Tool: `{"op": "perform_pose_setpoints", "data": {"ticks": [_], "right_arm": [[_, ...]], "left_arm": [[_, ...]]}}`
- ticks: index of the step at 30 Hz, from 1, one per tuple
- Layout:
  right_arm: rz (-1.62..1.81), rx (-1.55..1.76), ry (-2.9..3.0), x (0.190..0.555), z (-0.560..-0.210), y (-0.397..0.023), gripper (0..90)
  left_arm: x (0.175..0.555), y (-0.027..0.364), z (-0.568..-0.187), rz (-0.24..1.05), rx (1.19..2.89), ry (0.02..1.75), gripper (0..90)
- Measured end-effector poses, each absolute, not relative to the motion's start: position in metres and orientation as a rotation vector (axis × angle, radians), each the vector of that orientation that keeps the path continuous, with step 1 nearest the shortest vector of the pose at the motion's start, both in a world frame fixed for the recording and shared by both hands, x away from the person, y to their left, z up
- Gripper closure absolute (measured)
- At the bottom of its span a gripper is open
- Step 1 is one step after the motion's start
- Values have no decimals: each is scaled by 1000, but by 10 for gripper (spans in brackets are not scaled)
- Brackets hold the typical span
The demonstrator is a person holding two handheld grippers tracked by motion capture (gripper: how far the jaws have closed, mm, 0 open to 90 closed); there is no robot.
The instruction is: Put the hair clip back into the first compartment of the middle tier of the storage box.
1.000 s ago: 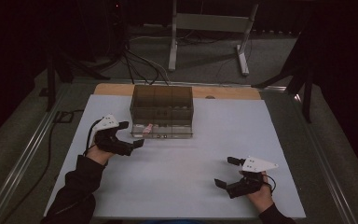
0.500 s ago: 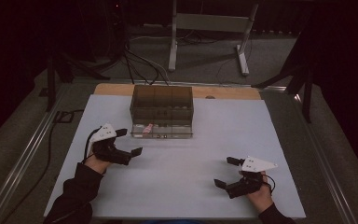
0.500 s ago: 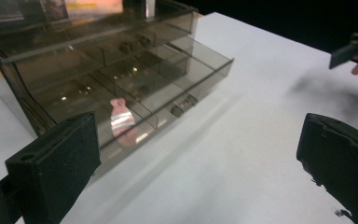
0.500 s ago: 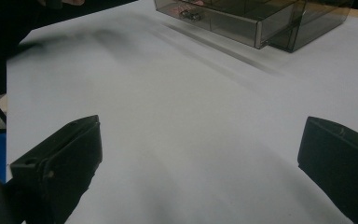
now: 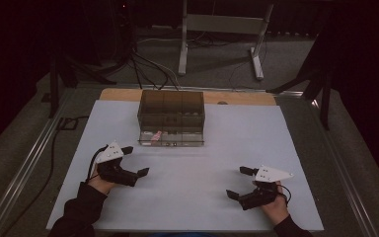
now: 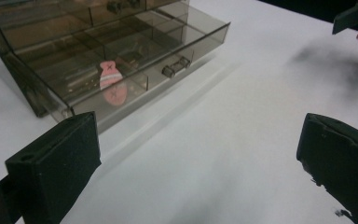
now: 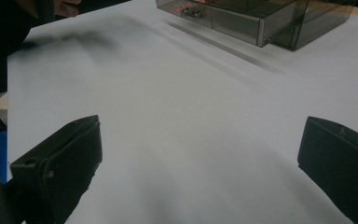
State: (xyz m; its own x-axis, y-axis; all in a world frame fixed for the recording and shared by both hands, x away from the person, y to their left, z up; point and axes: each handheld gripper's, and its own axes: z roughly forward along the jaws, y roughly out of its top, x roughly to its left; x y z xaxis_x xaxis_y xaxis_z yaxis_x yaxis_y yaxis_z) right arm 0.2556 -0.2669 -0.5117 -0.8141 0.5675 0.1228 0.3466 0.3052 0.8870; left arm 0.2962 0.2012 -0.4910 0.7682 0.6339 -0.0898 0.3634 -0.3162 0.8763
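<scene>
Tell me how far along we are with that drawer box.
Looks done: the pink piece lies inside the pulled-out drawer of the smoky box. In hand: nothing; left claw and right claw both sit open over the white table, apart from the box. Probably left: pushing the drawer shut.

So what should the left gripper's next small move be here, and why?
Probably forward to the handle of the drawer and push it shut. The left gripper is open and empty above the table, while the drawer juts from the smoky organizer box with a pink item inside.
</scene>
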Motion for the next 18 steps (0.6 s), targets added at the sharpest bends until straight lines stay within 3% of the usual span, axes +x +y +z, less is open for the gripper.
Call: {"op": "perform_pose_setpoints", "data": {"ticks": [18], "right_arm": [[1502,834,2373,255,-513,-265,0]], "left_arm": [[272,211,-503,318,1961,773,4]]}}
